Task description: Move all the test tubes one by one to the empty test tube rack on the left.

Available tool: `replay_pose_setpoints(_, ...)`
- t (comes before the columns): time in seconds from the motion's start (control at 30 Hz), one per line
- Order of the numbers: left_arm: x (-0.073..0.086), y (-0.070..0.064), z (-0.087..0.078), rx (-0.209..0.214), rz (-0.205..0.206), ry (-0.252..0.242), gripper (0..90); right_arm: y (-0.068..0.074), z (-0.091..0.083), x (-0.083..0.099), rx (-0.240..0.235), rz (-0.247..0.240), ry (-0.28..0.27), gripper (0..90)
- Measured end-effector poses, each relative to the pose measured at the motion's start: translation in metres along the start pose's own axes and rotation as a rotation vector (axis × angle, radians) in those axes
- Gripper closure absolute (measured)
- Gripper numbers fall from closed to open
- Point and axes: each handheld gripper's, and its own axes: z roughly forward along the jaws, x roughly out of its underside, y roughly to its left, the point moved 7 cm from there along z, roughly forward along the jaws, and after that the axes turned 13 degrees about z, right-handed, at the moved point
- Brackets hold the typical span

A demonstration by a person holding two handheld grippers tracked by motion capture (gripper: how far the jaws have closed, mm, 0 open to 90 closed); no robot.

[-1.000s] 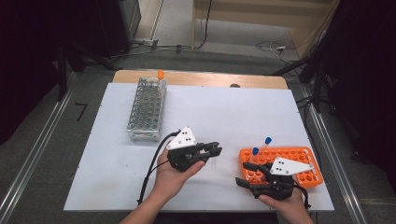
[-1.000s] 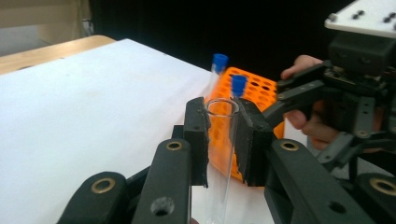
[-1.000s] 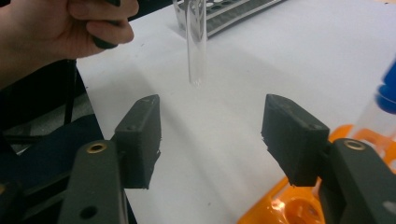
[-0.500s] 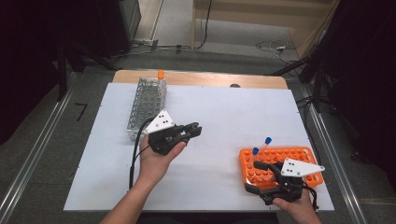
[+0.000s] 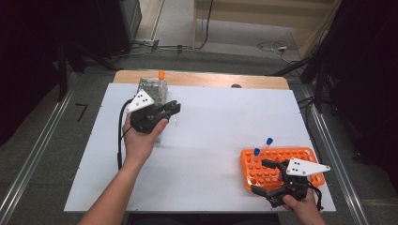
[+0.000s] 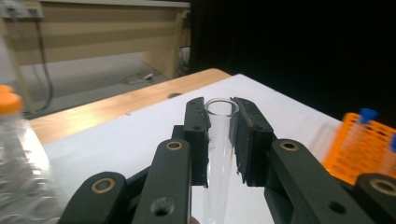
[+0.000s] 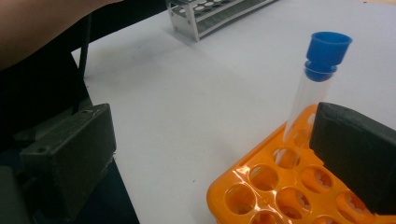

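The left gripper hung over the far left of the white table, its jaws clamped on a clear, uncapped test tube. In the left gripper view the tube stood between the two black pads with its open rim just above their tips. In the high view that gripper was beside the clear test tube rack, which held an orange-capped tube at its far end; the held tube there was only a faint glint, so its tilt was hard to judge.

The right gripper lay at the near right, at the left edge of the orange test tube rack. Its jaws stood wide apart, holding nothing. One jaw sat over the rack's holes, the other over bare table. Two blue-capped tubes stood in the rack's far left corner.
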Motion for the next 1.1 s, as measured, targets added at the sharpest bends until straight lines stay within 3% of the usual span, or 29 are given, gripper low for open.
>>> replay_pose_setpoints(0.23, 0.0, 0.037, 0.004, -0.073, -0.034, -0.005, 77.1, -0.001, -0.001, -0.001, 0.004, 0.007, -0.006, 0.0)
replay_pose_setpoints(0.43, 0.008, 0.063, 0.01, -0.139, -0.025, 0.034, 77.1, -0.003, -0.001, 0.0, 0.01, 0.009, -0.005, 0.0)
replay_pose_setpoints(0.67, 0.002, 0.09, 0.02, -0.209, -0.031, 0.027, 77.1, -0.005, 0.001, 0.001, 0.02, 0.006, 0.001, 0.0)
replay_pose_setpoints(0.9, 0.005, 0.111, 0.032, -0.282, -0.052, 0.023, 77.1, -0.007, 0.001, 0.002, 0.036, 0.004, 0.003, 0.0)
replay_pose_setpoints(1.1, 0.012, 0.12, 0.04, -0.331, -0.061, 0.023, 77.1, -0.01, 0.0, 0.002, 0.043, 0.016, 0.0, 0.0)
